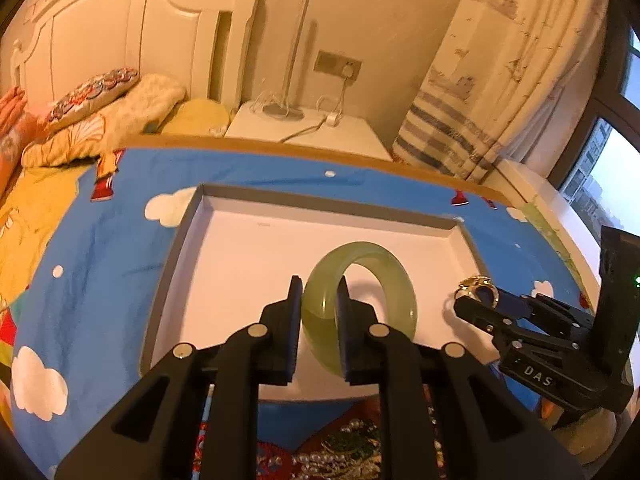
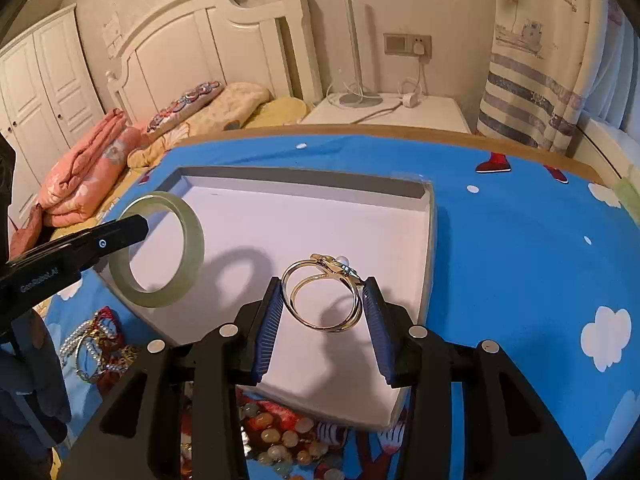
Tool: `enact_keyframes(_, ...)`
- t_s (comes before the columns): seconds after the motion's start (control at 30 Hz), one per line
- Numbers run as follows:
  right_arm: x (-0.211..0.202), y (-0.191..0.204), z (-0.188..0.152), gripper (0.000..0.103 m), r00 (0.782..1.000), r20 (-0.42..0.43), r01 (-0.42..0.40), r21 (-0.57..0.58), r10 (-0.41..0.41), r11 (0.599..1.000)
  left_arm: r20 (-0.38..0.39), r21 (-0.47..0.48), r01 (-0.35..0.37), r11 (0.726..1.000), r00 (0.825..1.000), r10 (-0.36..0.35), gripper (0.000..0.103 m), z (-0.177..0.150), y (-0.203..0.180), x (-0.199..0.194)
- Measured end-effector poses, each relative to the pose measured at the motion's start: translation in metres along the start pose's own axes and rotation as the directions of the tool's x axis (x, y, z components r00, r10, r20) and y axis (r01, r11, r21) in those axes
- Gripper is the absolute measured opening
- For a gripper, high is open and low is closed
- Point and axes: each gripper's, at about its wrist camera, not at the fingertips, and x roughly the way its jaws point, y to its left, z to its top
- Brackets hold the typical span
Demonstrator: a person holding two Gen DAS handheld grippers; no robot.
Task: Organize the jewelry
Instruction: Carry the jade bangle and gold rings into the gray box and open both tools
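My left gripper (image 1: pixel 319 292) is shut on a pale green jade bangle (image 1: pixel 394 280), held upright above the white tray (image 1: pixel 224 264). The bangle also shows at the left of the right wrist view (image 2: pixel 192 232), with the left gripper's finger (image 2: pixel 116 232) across it. My right gripper (image 2: pixel 322 296) is shut on a gold double-loop bangle (image 2: pixel 316 322) with a pearl, held over the tray's (image 2: pixel 424 240) near right part. In the left wrist view the right gripper (image 1: pixel 476 300) and gold bangle (image 1: pixel 478 282) sit by the tray's right edge.
The tray lies on a blue cloud-print cloth (image 2: pixel 520 248) over a table. Pearl strands and beaded jewelry lie in front of the tray (image 2: pixel 92 340) (image 2: pixel 280 436) (image 1: pixel 340 448). A bed with pillows (image 2: pixel 200 108), a white nightstand (image 2: pixel 400 112) and curtains (image 2: pixel 540 60) stand behind.
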Motion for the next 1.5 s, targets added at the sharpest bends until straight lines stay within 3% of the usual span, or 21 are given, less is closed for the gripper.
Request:
enact_keyframes(0.37,0.015,-0.005,0.004,0.041,0.999,-0.038,0.023,0.005,-0.023,1.000,-0.055,-0.024,-0.038,0.999,0.998,0.036,0.017,0.005,0.005,0.027)
enact_keyframes(1.2,0.031,0.003,0.009,0.042,0.997,-0.064,0.032,-0.015,-0.033,0.999,-0.075,-0.018,-0.103,0.995,0.992,0.101,0.015,0.010,0.006,0.038)
enact_keyframes(1.3,0.029,0.000,0.011,0.045,0.998,-0.061,0.023,0.008,-0.023,1.000,-0.074,-0.002,-0.130,0.992,0.989,0.129,0.016,0.010,0.004,0.035)
enact_keyframes(1.33,0.025,-0.001,0.012,0.051,0.998,-0.052,0.029,0.016,-0.028,0.999,-0.069,0.000,-0.131,0.991,0.989,0.131,0.016,0.011,0.004,0.032)
enact_keyframes(1.37,0.022,-0.003,0.013,0.059,0.999,-0.042,0.036,0.022,-0.035,0.999,-0.064,0.001,-0.136,0.991,0.989,0.135,0.018,0.012,0.004,0.029)
enact_keyframes(1.43,0.013,-0.007,0.015,0.061,0.999,-0.018,0.029,0.036,-0.029,0.999,-0.044,0.003,-0.151,0.989,0.988,0.151,0.033,0.014,0.005,0.021)
enact_keyframes(1.5,0.002,-0.010,0.019,0.061,1.000,0.005,0.030,0.040,-0.030,0.999,-0.008,0.010,-0.169,0.986,0.986,0.169,0.054,0.017,0.005,0.008)
